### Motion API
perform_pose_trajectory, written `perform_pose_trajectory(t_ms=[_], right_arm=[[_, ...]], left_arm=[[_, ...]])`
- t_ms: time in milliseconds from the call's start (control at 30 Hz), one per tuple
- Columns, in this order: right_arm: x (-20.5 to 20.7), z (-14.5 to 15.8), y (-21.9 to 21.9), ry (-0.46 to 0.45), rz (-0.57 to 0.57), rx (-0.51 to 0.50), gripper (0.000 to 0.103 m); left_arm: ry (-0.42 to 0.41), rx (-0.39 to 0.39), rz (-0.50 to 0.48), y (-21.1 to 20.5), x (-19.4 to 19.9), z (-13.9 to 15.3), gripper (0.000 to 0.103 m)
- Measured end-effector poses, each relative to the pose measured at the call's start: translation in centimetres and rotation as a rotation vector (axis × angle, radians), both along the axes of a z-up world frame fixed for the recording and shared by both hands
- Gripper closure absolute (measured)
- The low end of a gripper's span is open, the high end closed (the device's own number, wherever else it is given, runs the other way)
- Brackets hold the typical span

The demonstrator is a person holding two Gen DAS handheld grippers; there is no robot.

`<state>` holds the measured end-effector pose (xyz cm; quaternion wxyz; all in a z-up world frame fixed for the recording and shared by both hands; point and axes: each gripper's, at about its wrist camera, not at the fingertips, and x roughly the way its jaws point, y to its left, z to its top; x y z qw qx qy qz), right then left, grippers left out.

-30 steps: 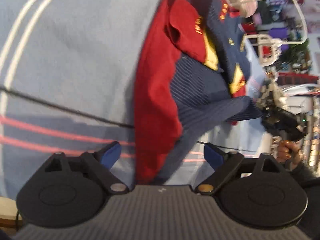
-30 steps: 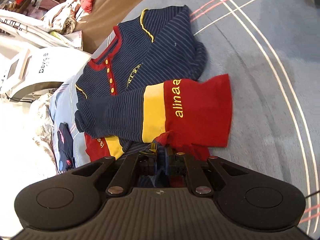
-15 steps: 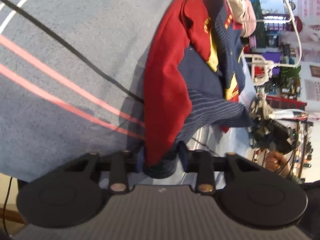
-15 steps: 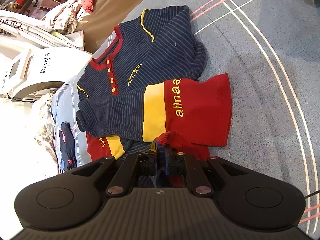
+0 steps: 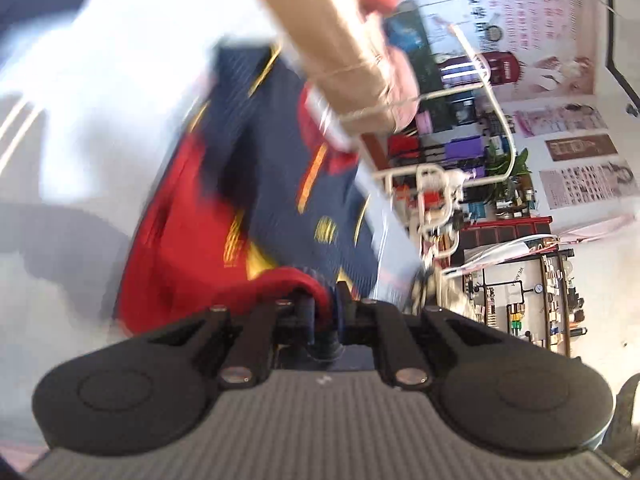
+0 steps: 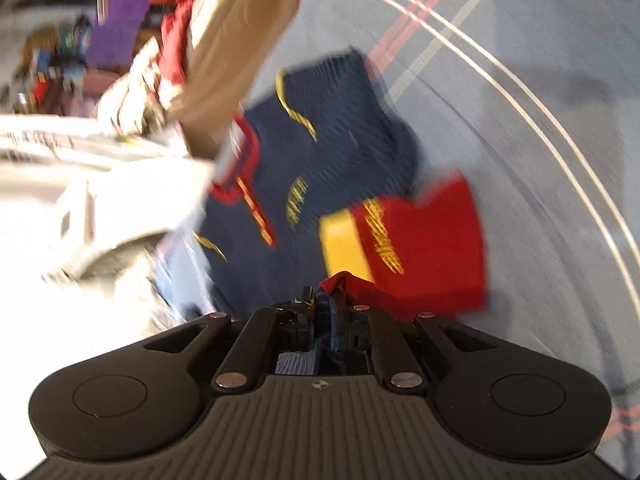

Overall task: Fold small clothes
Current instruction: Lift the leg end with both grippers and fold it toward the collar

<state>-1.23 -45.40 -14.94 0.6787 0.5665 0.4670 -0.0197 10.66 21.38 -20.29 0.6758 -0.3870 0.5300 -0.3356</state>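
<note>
Each camera sits just behind its own gripper's fingers, looking forward and downward along them. Both views are very near the navy-and-red shirt (image 5: 276, 184) (image 6: 340, 168), which they share, seen from different sides. The left view looks past the shirt to room shelving (image 5: 452, 152); the right to the blue striped cloth (image 6: 540, 120) under the shirt.

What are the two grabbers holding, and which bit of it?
Both hold the small navy, red and yellow shirt. The left hand-held gripper, its jaws just closed, pinches a red edge; the right hand-held gripper pinches another red edge.
</note>
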Motion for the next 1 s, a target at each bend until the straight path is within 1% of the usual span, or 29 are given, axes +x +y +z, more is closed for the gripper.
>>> perform_pose_trajectory(t_ms=[67,133,200,267,300,333,400,433,533,633,667,733,767,800,833,867,900,933,967,1000], right_arm=[[1.9,0.4,-0.4,-0.025,-0.050,0.039,0.090],[4.0,0.8,-0.5,-0.046,-0.080,0.042,0.090],[6.0,1.1,-0.2,-0.053,-0.083,0.020,0.090],[7.8,1.1,0.3,-0.033,-0.079,-0.021,0.090],[8.6,1.0,0.7,-0.023,-0.066,-0.046,0.090],[9.3,1.0,1.4,-0.016,-0.049,-0.083,0.090],[10.8,1.0,2.7,-0.005,-0.006,-0.165,0.090],[11.4,0.8,3.0,-0.003,0.003,-0.198,0.090],[13.2,0.1,3.9,0.015,0.010,-0.269,0.090],[14.4,-0.6,4.1,0.033,-0.004,-0.328,0.090],[14.7,-0.8,4.0,0.036,-0.015,-0.345,0.092],[14.9,-0.7,3.9,0.038,-0.031,-0.376,0.091],[14.9,-0.4,3.8,0.040,-0.028,-0.398,0.084],[14.9,0.0,4.0,0.030,-0.009,-0.423,0.081],[14.9,0.5,4.4,0.002,0.031,-0.450,0.079],[14.7,1.2,5.2,-0.032,0.091,-0.490,0.076],[14.5,2.0,6.2,-0.072,0.166,-0.542,0.076],[14.3,2.6,7.4,-0.114,0.247,-0.595,0.076],[14.0,3.2,8.6,-0.155,0.327,-0.633,0.076],[13.7,3.5,9.8,-0.190,0.397,-0.653,0.075]], left_arm=[[-0.010,0.041,0.008,-1.8,4.7,0.4,0.094],[-0.022,0.071,0.015,-2.7,8.6,0.6,0.094],[-0.031,0.109,0.016,-4.2,11.9,0.6,0.094],[-0.014,0.146,0.034,-5.6,14.6,0.2,0.094],[-0.016,0.198,0.035,-6.3,15.8,0.3,0.094],[-0.021,0.267,0.029,-7.5,16.9,0.5,0.094],[-0.055,0.397,0.001,-9.3,18.3,0.7,0.094],[-0.075,0.439,-0.015,-10.1,18.8,0.8,0.094],[-0.081,0.472,-0.024,-11.6,20.4,0.9,0.094],[-0.086,0.513,-0.016,-12.5,20.9,0.4,0.093],[-0.081,0.515,-0.008,-12.5,21.0,0.3,0.092],[-0.037,0.518,0.029,-12.5,21.8,-0.4,0.092],[-0.013,0.505,0.046,-12.3,21.9,-0.7,0.091],[0.000,0.490,0.058,-12.0,22.1,-0.8,0.089],[-0.009,0.492,0.058,-11.8,22.1,-0.8,0.089],[-0.039,0.509,0.047,-11.7,22.1,-0.8,0.089],[-0.081,0.538,0.038,-11.6,22.0,-0.3,0.076],[-0.126,0.584,0.044,-11.7,22.1,0.3,0.036],[-0.165,0.639,0.071,-11.2,22.1,1.0,0.015],[-0.193,0.664,0.106,-10.5,22.2,1.8,0.001]])
